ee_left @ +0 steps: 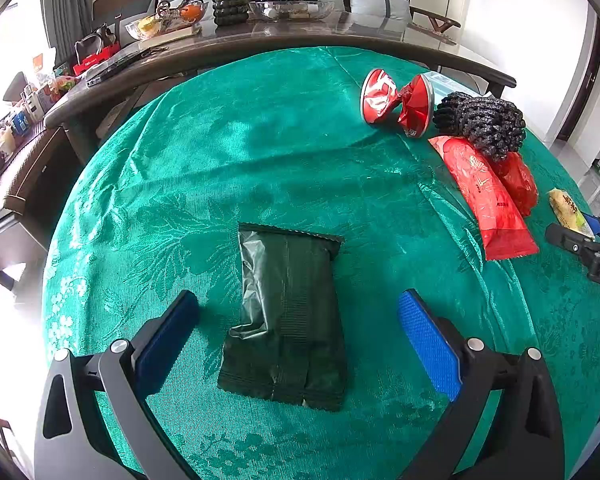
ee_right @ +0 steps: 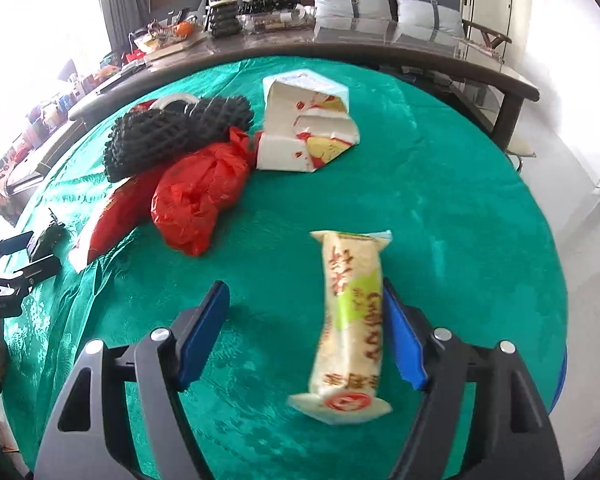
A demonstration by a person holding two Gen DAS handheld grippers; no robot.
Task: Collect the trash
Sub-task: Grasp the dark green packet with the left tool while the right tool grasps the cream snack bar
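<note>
the left gripper (ee_left: pixel 298 344) stands wide, and the dark green packet (ee_left: pixel 288 316) lies flat on the green tablecloth (ee_left: pixel 220 152) just between its two blue pads, in the lower middle of the left wrist view. the long axis of the packet runs away from the camera, along the fingers, so the jaws would close across its short width. no pad touches it, as far as i can see.

the right gripper (ee_right: pixel 304 332) is wide too. the cream snack wrapper (ee_right: pixel 350 324) lies in the lower right of the right wrist view, also lengthwise along the fingers. it sits off centre, against or just beside the right-side pad; i cannot tell if they touch, the wrapper is blurred.

each arm is nearer to its own piece. the red pouch (ee_left: pixel 484 196), crushed red can (ee_left: pixel 398 100) and black net (ee_left: pixel 484 124) lie in the upper right, well apart from the left gripper.
</note>
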